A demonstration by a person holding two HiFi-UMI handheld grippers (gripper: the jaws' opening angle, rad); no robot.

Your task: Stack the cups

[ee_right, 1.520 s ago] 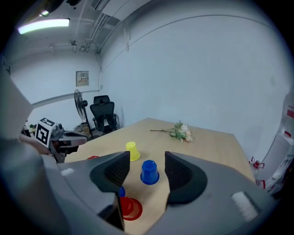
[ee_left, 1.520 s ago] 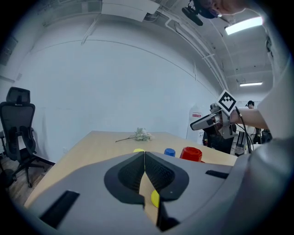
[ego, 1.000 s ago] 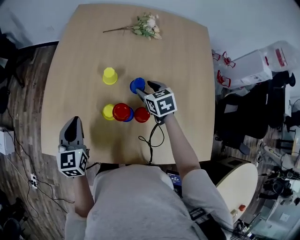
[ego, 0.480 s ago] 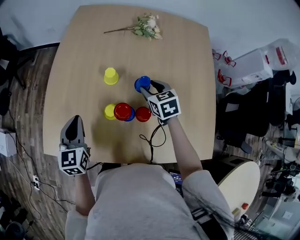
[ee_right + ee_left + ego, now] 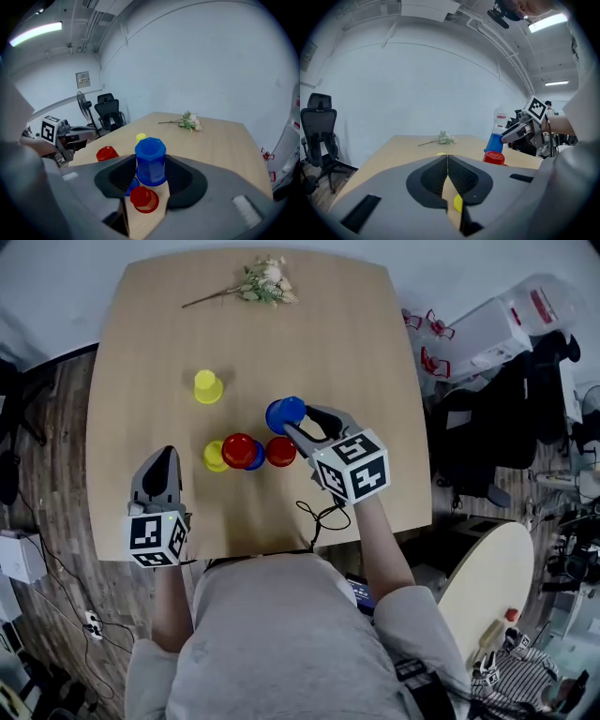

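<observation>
My right gripper (image 5: 298, 421) is shut on an upside-down blue cup (image 5: 284, 413) and holds it off the table; its jaws have just been closing on this cup (image 5: 150, 160). Under and just before it stand a red cup (image 5: 144, 199) and another blue cup (image 5: 131, 185). In the head view the cluster is a yellow cup (image 5: 214, 456), a red cup (image 5: 239, 450) on top of a blue one, and a red cup (image 5: 279, 451). A lone yellow cup (image 5: 207, 387) stands farther back. My left gripper (image 5: 161, 458) is shut and empty near the table's front left (image 5: 447, 161).
A sprig of dried flowers (image 5: 255, 287) lies at the far edge of the round wooden table (image 5: 356, 343). A black cable (image 5: 314, 517) trails over the near edge. Plastic boxes and clutter (image 5: 478, 334) sit on the floor to the right.
The right gripper has closed on the blue cup and lifted it off the table, nearer the cluster. The left gripper has moved forward over the table's front edge.
</observation>
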